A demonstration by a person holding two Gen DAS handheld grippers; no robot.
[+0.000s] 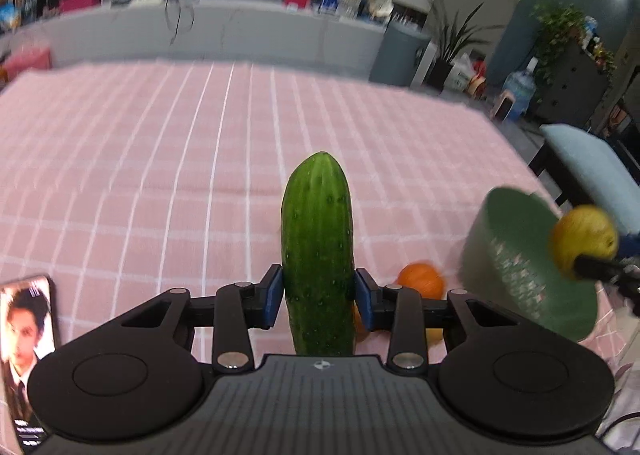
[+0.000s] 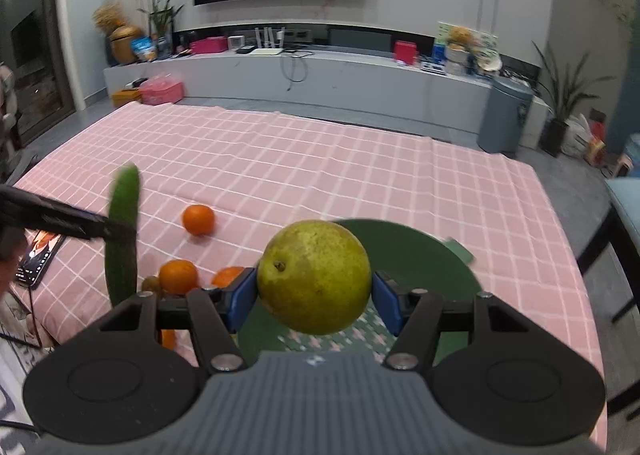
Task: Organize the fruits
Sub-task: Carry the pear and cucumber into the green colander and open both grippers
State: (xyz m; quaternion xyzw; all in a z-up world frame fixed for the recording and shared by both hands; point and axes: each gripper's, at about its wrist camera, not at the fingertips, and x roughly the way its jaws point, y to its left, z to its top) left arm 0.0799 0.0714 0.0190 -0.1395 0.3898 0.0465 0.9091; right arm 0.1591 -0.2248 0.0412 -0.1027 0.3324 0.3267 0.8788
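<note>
A green cucumber (image 1: 318,251) stands upright between the blue pads of my left gripper (image 1: 319,297), which is shut on it above the pink checked cloth (image 1: 160,175). My right gripper (image 2: 316,301) is shut on a yellow-green pear (image 2: 315,277), held over the green bowl (image 2: 440,263). From the left wrist view the pear (image 1: 584,241) hangs at the bowl's (image 1: 524,267) right rim. The right wrist view shows the cucumber (image 2: 122,239) raised at the left. Oranges (image 2: 198,219) (image 2: 178,276) lie on the cloth between cucumber and bowl.
A phone (image 1: 26,351) with a lit screen lies at the cloth's near left corner. A small brown fruit (image 2: 151,283) sits beside the oranges. A blue-topped stool (image 1: 592,171) stands off the table's right edge. The far half of the cloth (image 2: 320,159) is bare.
</note>
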